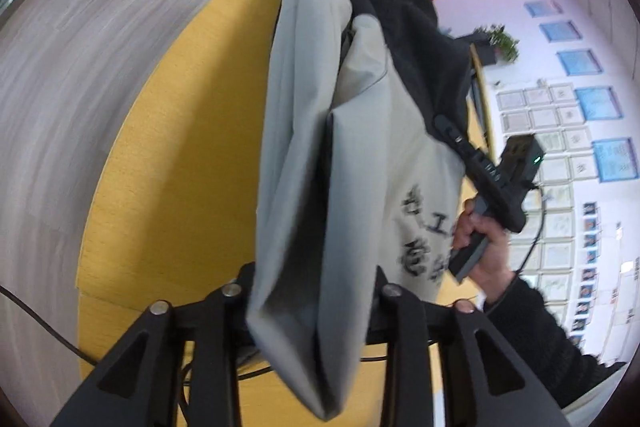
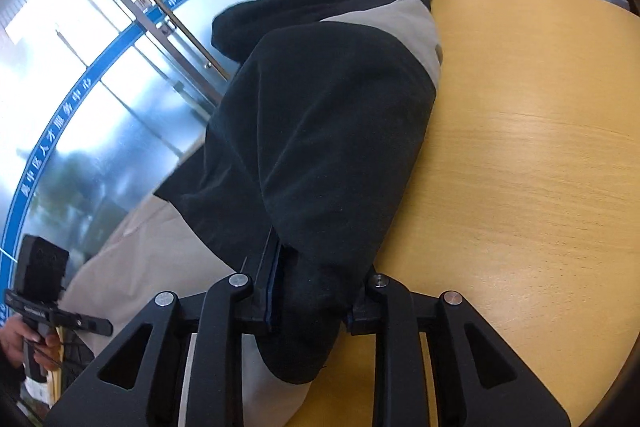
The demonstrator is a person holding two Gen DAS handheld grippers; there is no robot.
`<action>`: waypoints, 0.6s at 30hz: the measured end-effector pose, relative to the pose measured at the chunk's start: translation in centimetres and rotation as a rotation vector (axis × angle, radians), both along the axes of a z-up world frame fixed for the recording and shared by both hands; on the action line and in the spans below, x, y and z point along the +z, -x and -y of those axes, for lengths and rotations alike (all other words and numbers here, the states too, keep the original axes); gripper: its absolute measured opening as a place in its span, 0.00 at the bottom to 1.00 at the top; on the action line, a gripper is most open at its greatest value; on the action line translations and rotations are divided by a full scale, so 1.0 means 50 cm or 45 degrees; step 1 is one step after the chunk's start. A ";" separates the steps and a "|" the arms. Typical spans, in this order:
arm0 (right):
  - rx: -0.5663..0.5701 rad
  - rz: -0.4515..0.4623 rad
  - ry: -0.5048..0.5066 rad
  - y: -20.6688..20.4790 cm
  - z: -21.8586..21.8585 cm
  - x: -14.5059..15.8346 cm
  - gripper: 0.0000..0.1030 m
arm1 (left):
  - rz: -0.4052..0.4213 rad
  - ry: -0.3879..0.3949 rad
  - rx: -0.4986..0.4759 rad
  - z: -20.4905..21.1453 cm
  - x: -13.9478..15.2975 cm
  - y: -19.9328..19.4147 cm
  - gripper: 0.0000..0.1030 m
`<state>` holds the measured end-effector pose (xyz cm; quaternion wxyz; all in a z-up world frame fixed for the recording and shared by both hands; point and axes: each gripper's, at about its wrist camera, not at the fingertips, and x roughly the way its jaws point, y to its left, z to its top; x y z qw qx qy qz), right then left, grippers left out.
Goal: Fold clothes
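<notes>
A beige and black jacket [image 1: 360, 131] with black printed characters hangs lifted above the round yellow table [image 1: 180, 163]. My left gripper [image 1: 312, 311] is shut on a beige fold of it, and the cloth hides the fingertips. My right gripper [image 2: 312, 307] is shut on a black part of the jacket [image 2: 320, 147], which drapes over its fingers and trails onto the table [image 2: 520, 187]. The right gripper also shows in the left wrist view [image 1: 492, 179], held by a hand at the jacket's black edge. The left gripper shows in the right wrist view [image 2: 44, 307].
Grey wood floor [image 1: 80, 75] surrounds the table. A black cable [image 1: 44, 327] runs over the floor at the table's edge. Glass doors with a blue band [image 2: 100, 67] stand beyond the table. A wall with framed pictures [image 1: 568, 131] lies to the right.
</notes>
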<state>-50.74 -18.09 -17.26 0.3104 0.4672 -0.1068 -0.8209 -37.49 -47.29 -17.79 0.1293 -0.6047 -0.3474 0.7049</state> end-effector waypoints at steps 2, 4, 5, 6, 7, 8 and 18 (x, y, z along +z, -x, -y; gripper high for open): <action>-0.002 -0.003 -0.054 -0.012 -0.010 0.010 0.38 | 0.001 0.032 -0.020 -0.018 0.012 0.009 0.35; -0.023 -0.008 -0.090 -0.024 -0.021 0.023 0.46 | -0.019 0.070 -0.037 -0.036 0.030 0.009 0.39; -0.023 -0.021 -0.103 -0.034 -0.034 0.032 0.51 | -0.035 0.096 -0.041 -0.047 0.047 0.005 0.48; -0.021 -0.043 -0.115 -0.048 -0.051 0.043 0.56 | -0.058 0.126 -0.041 -0.080 0.066 -0.008 0.52; -0.015 -0.078 -0.126 -0.066 -0.076 0.059 0.57 | -0.079 0.155 -0.040 -0.110 0.085 -0.021 0.57; -0.006 -0.113 -0.132 -0.084 -0.097 0.075 0.62 | -0.096 0.171 -0.030 -0.125 0.107 -0.032 0.59; 0.155 -0.247 -0.165 -0.314 -0.114 0.258 0.66 | -0.342 0.550 0.076 -0.267 0.368 -0.237 0.73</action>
